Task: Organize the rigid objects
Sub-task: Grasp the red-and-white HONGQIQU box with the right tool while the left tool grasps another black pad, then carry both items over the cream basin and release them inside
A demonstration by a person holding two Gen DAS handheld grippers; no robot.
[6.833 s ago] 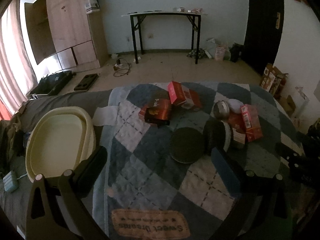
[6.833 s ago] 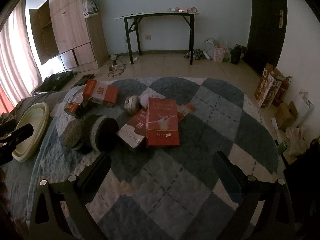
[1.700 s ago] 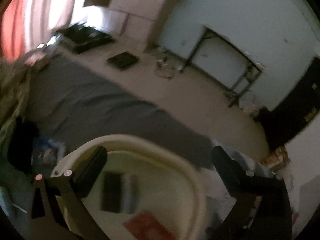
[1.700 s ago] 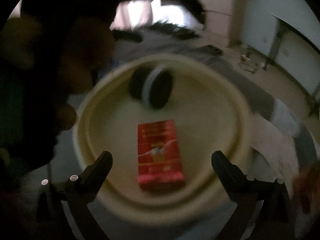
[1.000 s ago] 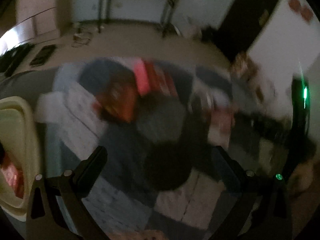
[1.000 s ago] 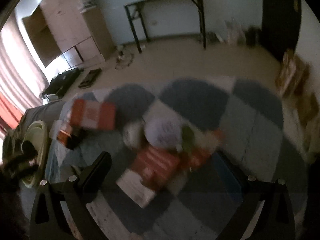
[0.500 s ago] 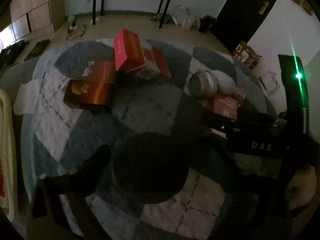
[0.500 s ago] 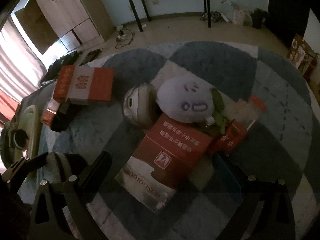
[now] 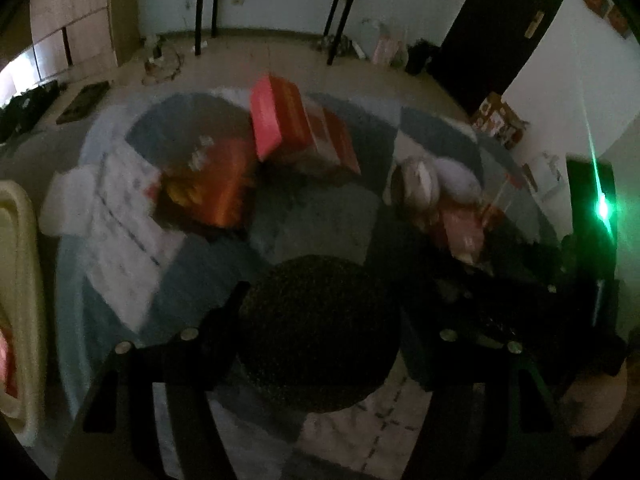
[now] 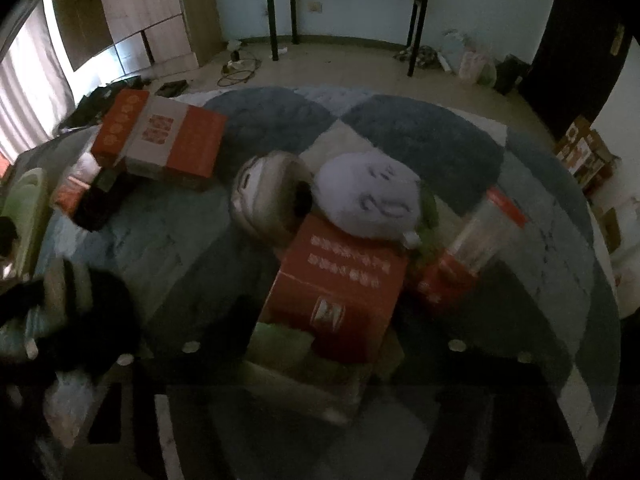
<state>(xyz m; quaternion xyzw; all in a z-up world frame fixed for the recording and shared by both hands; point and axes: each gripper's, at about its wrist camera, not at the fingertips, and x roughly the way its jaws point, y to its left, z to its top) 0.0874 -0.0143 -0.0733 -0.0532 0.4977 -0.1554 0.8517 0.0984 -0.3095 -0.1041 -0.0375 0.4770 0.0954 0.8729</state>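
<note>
My left gripper (image 9: 320, 320) is open around a dark round lid (image 9: 320, 336) lying on the checked quilt, one finger on each side. My right gripper (image 10: 324, 336) is open over a red and white box (image 10: 336, 292), its fingers dark and hard to see. Behind that box lie a white plush face (image 10: 372, 196), a metal bowl (image 10: 268, 200) and a clear red-capped container (image 10: 480, 240). Two more red boxes (image 9: 292, 120) lie at the back, with an orange and black box (image 9: 212, 188) to their left. The cream basin (image 9: 16, 280) is at the far left.
The quilt (image 10: 400, 128) covers a bed with floor beyond its far edge. A black-legged table (image 10: 344, 0) stands by the wall and wooden cabinets (image 10: 140, 12) stand at the left. The right gripper's body with a green light (image 9: 600, 208) is close on the right.
Both grippers left the basin, swung back over the quilt and came down. The left one now straddles the dark lid; the right one has come close over the red and white box.
</note>
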